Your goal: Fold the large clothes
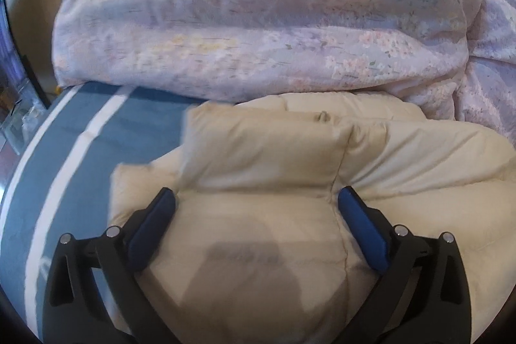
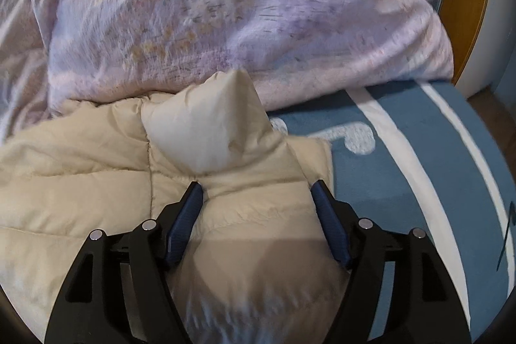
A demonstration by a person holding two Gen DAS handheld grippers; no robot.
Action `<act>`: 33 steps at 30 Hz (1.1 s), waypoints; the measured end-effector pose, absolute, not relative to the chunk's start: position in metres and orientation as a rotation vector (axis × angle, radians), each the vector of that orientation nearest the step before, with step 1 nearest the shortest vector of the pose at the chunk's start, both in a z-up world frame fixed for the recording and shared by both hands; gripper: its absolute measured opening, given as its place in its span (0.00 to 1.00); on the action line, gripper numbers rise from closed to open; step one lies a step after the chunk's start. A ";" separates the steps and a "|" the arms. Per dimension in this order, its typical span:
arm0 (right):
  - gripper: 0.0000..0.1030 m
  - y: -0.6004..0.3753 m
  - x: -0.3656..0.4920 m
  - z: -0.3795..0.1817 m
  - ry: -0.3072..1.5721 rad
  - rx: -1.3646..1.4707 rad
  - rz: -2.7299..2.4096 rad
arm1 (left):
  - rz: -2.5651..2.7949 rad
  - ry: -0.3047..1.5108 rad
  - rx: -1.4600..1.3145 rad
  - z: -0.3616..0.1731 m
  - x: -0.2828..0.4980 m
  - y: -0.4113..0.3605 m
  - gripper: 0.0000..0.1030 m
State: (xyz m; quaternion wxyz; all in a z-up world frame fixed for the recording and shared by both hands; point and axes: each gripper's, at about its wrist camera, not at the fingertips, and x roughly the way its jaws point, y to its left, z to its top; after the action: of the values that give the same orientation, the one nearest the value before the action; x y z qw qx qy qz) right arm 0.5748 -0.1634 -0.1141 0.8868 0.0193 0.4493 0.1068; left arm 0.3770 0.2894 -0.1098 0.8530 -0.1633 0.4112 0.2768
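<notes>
A cream puffer jacket (image 1: 267, 150) lies bunched on a blue bed cover. In the left wrist view my left gripper (image 1: 257, 192) stands wide open over it, with a puffy quilted fold rising between the blue pads (image 1: 154, 231) and a small gap at each side. In the right wrist view the same jacket (image 2: 80, 157) fills the lower left. My right gripper (image 2: 257, 185) is open around a padded section that ends in a pointed, upright corner (image 2: 222, 121). The fabric bulges up to both pads (image 2: 329, 221), and I see no pinch in it.
A blue bed cover (image 1: 135, 118) with white stripes (image 2: 403, 176) lies under the jacket. A bulky pink and lilac floral duvet (image 1: 258, 21) is heaped right behind it (image 2: 225, 5). Dark furniture (image 1: 19, 79) stands at the far left, and a wooden and white piece (image 2: 467, 21) at the far right.
</notes>
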 end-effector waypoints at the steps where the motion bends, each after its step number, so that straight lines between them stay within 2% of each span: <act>1: 0.74 -0.175 0.570 -0.107 0.949 0.094 0.252 | 0.566 0.857 -0.365 -0.106 0.370 0.289 0.97; 5: 0.81 -0.224 0.542 -0.083 0.936 0.234 0.295 | 0.525 0.801 -0.431 -0.078 0.315 0.291 0.97; 11: 0.82 -0.260 0.512 -0.095 1.025 0.285 0.359 | 0.519 0.796 -0.552 -0.073 0.250 0.303 0.96; 15: 0.82 -0.261 0.499 -0.117 1.103 0.367 0.431 | 0.461 0.836 -0.694 -0.096 0.232 0.304 0.84; 18: 0.80 -0.257 0.495 -0.121 1.089 0.385 0.447 | 0.419 0.847 -0.750 -0.109 0.229 0.294 0.78; 21: 0.63 -0.251 0.494 -0.124 1.105 0.439 0.520 | 0.396 0.846 -0.776 -0.117 0.232 0.285 0.73; 22: 0.62 -0.250 0.494 -0.124 1.103 0.449 0.523 | 0.404 0.837 -0.769 -0.117 0.233 0.282 0.71; 23: 0.59 -0.248 0.493 -0.123 1.091 0.445 0.516 | 0.393 0.831 -0.778 -0.118 0.234 0.280 0.66; 26: 0.43 -0.244 0.494 -0.127 1.095 0.493 0.536 | 0.389 0.812 -0.815 -0.120 0.237 0.276 0.52; 28: 0.27 -0.246 0.494 -0.130 1.104 0.567 0.568 | 0.390 0.799 -0.835 -0.121 0.239 0.274 0.40; 30: 0.20 -0.247 0.490 -0.126 1.092 0.603 0.589 | 0.390 0.782 -0.845 -0.119 0.237 0.274 0.26; 33: 0.16 -0.245 0.479 -0.113 1.073 0.619 0.618 | 0.373 0.753 -0.833 -0.107 0.227 0.275 0.18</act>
State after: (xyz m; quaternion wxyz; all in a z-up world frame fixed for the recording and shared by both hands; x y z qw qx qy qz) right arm 0.4787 -0.2446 -0.1132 0.7699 0.2853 0.4947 0.2848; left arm 0.2271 0.2751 -0.1073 0.8300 -0.3925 0.3550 0.1760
